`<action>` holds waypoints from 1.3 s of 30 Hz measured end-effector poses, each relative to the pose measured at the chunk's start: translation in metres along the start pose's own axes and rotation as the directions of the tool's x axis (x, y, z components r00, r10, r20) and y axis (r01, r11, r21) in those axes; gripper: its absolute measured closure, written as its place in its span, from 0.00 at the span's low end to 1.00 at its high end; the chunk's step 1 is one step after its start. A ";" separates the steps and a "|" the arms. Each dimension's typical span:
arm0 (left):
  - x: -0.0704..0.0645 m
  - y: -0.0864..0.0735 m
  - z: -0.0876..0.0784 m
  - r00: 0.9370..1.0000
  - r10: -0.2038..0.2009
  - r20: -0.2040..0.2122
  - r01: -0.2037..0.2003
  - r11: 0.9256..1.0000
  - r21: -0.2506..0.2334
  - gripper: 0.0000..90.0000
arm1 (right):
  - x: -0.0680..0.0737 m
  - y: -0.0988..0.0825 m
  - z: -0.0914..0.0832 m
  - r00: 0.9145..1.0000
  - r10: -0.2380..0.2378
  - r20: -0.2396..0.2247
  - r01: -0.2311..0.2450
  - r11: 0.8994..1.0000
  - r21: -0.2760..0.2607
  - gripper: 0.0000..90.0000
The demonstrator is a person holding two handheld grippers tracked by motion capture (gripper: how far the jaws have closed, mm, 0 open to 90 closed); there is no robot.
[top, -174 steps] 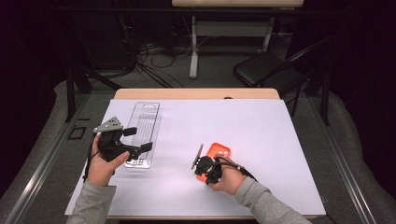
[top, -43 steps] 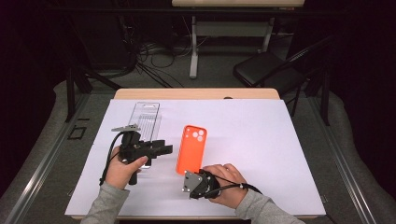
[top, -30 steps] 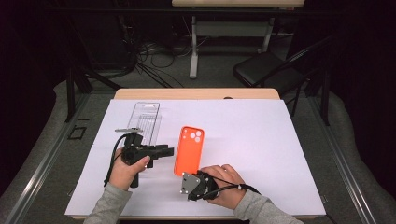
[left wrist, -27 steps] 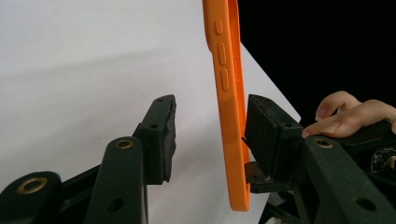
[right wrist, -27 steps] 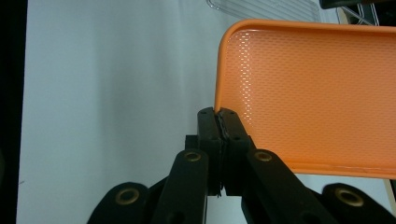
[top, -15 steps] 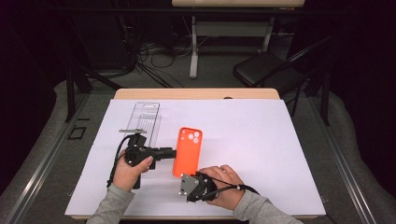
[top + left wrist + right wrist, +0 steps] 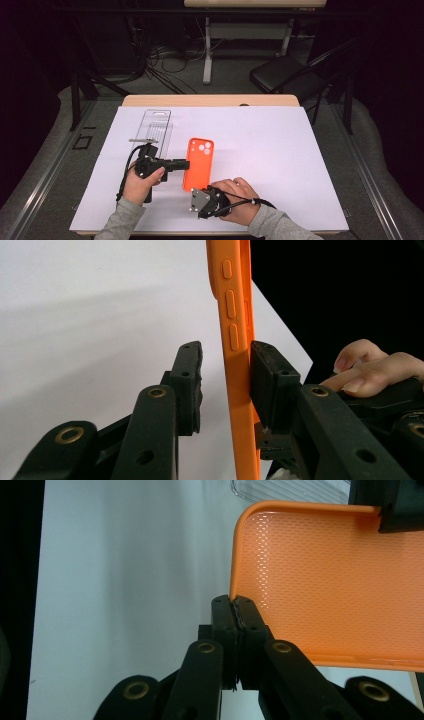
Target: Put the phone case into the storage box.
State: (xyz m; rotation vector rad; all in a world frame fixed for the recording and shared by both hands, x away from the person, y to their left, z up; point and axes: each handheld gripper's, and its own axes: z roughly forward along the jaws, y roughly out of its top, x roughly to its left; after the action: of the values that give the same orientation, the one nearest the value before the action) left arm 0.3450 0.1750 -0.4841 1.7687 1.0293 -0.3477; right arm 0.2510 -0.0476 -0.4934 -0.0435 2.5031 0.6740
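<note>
An orange phone case [image 7: 200, 160] is held up over the white sheet, camera cut-outs at the far end. My right gripper [image 7: 196, 191] is shut on its near rim; in the right gripper view the jaws [image 7: 234, 602] pinch the thin wall of the case [image 7: 330, 580]. My left gripper [image 7: 184, 164] reaches in from the left and straddles the case's side edge. In the left gripper view the case [image 7: 234, 315] stands between the jaws of the left gripper [image 7: 227, 347], which have just been closing. One pad touches it and the other stands a small gap off.
A clear plastic tray [image 7: 155, 125] lies at the back left of the white sheet [image 7: 280, 150] that covers the table. Beyond the table's far edge stand a black folding chair [image 7: 285, 75] and loose cables on the floor.
The left gripper's jaws have narrowed around the case's side edge. Earlier, that gripper came over from beside the tray and the case was raised off the sheet. The right gripper keeps its grip.
</note>
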 end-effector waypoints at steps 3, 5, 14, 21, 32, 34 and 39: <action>0.000 0.000 0.000 1.000 -0.001 0.000 0.001 1.000 -0.001 0.75 | 0.001 0.001 0.001 1.000 -0.007 -0.002 0.007 1.000 -0.001 0.99; 0.000 0.000 0.000 1.000 -0.003 -0.001 0.003 1.000 0.001 0.76 | 0.001 0.001 0.001 1.000 -0.009 -0.003 0.009 1.000 -0.003 0.99; -0.001 -0.001 0.000 0.998 -0.060 -0.003 0.060 0.998 0.007 0.80 | 0.003 0.003 0.002 1.000 -0.016 -0.008 0.016 1.000 -0.004 0.99; -0.001 -0.003 -0.001 0.997 -0.074 -0.010 0.074 0.997 -0.006 0.84 | 0.004 0.004 0.002 1.000 -0.020 -0.008 0.020 1.000 -0.008 0.99; -0.001 -0.003 -0.001 0.995 -0.098 -0.007 0.098 0.995 -0.009 0.88 | 0.005 0.005 0.002 1.000 -0.021 -0.011 0.020 1.000 -0.007 0.99; -0.001 -0.004 -0.001 0.995 -0.103 -0.008 0.103 0.995 -0.007 0.88 | 0.005 0.005 0.002 1.000 -0.020 -0.011 0.020 1.000 -0.005 0.99; -0.001 -0.004 -0.001 0.992 -0.122 -0.007 0.122 0.992 -0.013 0.89 | 0.005 0.005 0.002 1.000 -0.021 -0.011 0.021 1.000 -0.006 0.99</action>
State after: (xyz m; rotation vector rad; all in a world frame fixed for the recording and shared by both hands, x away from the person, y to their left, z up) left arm 0.3413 0.1759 -0.4853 1.7008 1.1464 -0.4095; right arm 0.2473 -0.0418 -0.4955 -0.0759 2.5078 0.6741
